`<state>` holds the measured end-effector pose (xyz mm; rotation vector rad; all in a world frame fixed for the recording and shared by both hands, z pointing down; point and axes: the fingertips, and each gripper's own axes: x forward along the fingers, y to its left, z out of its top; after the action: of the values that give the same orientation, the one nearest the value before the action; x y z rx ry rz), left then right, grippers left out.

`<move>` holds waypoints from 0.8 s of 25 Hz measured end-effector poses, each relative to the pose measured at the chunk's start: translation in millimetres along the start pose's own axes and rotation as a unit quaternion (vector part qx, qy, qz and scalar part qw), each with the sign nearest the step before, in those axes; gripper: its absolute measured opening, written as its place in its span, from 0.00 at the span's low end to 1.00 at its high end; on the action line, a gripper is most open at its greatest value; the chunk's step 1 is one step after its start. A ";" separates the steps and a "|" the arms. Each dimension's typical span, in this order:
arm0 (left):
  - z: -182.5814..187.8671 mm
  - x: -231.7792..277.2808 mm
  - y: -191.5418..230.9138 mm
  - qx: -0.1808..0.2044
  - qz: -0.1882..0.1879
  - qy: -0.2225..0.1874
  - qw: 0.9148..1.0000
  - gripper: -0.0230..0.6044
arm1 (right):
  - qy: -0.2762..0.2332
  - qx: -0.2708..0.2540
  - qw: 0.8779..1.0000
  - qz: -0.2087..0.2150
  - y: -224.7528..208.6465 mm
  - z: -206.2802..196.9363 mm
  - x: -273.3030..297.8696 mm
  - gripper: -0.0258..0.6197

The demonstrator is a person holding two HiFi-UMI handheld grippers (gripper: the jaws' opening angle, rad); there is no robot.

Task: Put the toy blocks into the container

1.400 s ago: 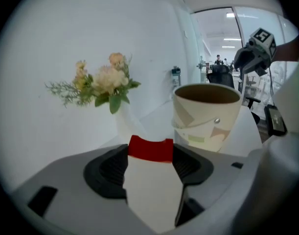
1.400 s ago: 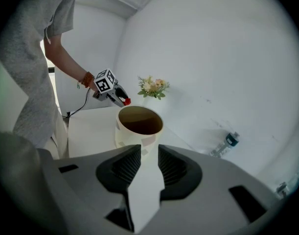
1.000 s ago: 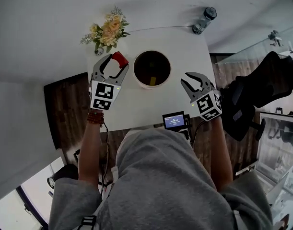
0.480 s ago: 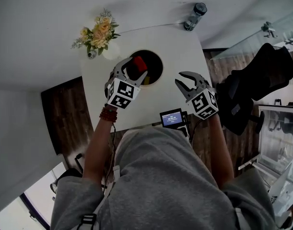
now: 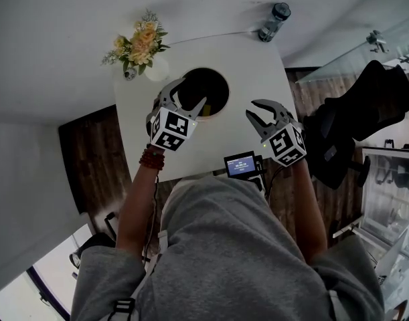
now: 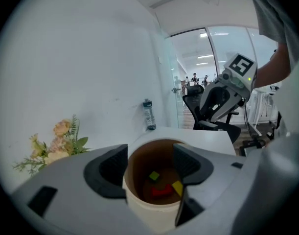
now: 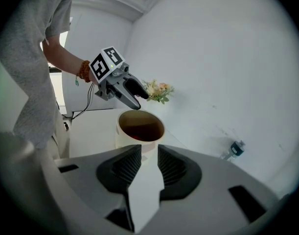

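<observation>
Hovering my left tongs (image 5: 188, 95) over the container (image 5: 228, 92) on the counter (image 5: 217, 139), wide and empty, lets pieces fall straight in; the red block (image 6: 161, 190), green block (image 6: 154, 176) and yellow block (image 6: 177, 186) lie inside. My right tongs (image 5: 252, 110) hang beside it, parted, empty.

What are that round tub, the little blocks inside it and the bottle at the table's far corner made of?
The tub looks like card or thin plastic: matte cream wall, brown inside, thin rim. The blocks look like plain-coloured plastic or painted wood, but they are too small to tell which. The bottle seems to be clear plastic: see-through body, dark cap.
</observation>
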<state>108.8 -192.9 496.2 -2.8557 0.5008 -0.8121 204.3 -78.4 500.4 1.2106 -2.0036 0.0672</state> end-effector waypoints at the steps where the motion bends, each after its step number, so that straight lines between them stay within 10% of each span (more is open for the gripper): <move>1: 1.5 -2.3 0.7 0.001 0.003 -0.002 1.000 0.50 | -0.004 0.000 1.000 0.001 -0.6 2.6 0.4 0.20; 20: 63.9 -96.8 35.0 -0.035 0.136 -0.128 0.982 0.35 | -0.192 0.044 0.980 -0.016 -23.3 134.3 -8.0 0.17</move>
<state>55.6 -189.6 387.4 -2.8066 0.8703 -0.3830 145.1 -140.6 394.3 1.3959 -2.3311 -0.1025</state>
